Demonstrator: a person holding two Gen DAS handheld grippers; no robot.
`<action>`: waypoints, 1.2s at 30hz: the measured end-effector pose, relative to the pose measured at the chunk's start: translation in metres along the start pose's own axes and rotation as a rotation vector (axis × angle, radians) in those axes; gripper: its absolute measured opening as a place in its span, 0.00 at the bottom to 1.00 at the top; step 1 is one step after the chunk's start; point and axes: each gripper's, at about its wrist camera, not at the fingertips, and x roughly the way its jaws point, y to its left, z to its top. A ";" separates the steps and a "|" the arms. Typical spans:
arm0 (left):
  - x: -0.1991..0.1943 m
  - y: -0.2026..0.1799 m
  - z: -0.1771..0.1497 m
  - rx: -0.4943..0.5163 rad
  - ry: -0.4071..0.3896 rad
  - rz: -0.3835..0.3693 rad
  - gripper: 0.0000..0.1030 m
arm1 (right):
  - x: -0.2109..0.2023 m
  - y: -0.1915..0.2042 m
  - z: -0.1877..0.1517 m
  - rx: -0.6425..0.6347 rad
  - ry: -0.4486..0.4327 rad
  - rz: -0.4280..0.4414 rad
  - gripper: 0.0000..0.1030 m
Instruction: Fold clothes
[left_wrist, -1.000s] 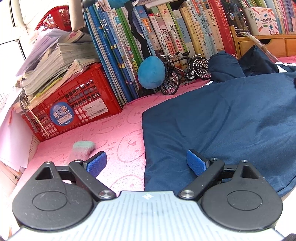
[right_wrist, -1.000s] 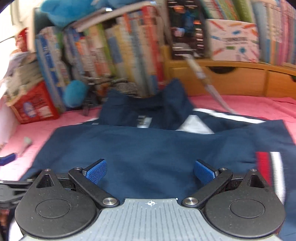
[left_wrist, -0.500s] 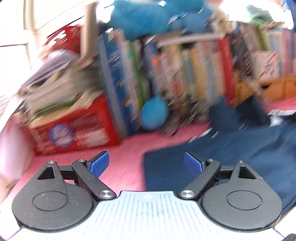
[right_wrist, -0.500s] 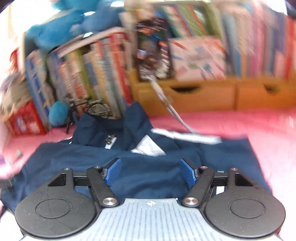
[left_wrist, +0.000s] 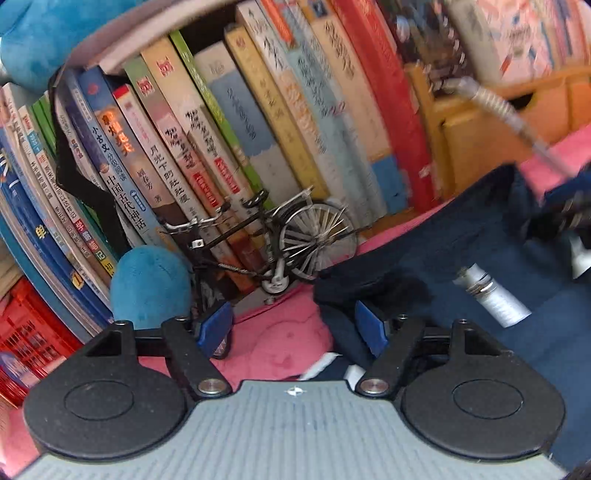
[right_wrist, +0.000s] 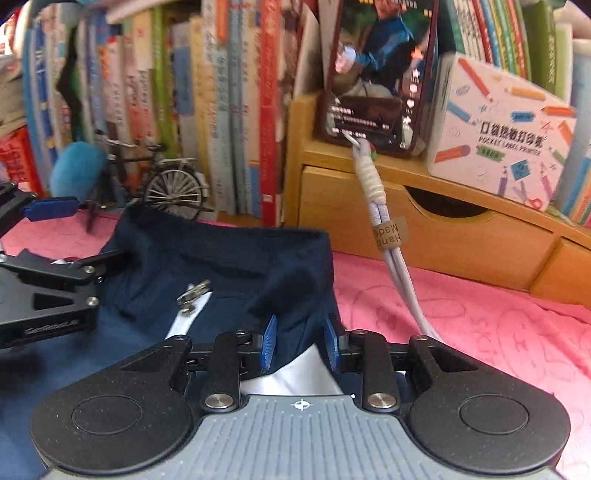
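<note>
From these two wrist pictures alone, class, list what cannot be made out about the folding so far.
- Navy jacket: its lower part is cut off by both views' edges.
- Right gripper: jaws closing around the collar; whether the pads press yet is hidden by cloth.
- Left gripper: jaws closing; the right pad's contact with the fabric is unclear.

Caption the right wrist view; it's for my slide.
Right gripper closing on the navy jacket's collar on a pink cloth, bookshelf behind.

Books (left_wrist: 236, 133) and model bicycle (left_wrist: 280, 240) wall the far side, pink mat (right_wrist: 480, 317) open rightward
</note>
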 end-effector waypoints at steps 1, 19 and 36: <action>0.002 0.000 -0.004 0.008 -0.010 0.004 0.75 | 0.005 -0.002 0.002 0.002 0.000 -0.005 0.27; -0.044 0.019 -0.005 -0.099 -0.142 -0.134 0.80 | -0.029 -0.012 -0.003 0.062 -0.064 0.249 0.39; -0.084 0.043 -0.009 -0.164 -0.086 -0.115 0.82 | -0.061 -0.018 -0.012 0.110 -0.104 0.166 0.49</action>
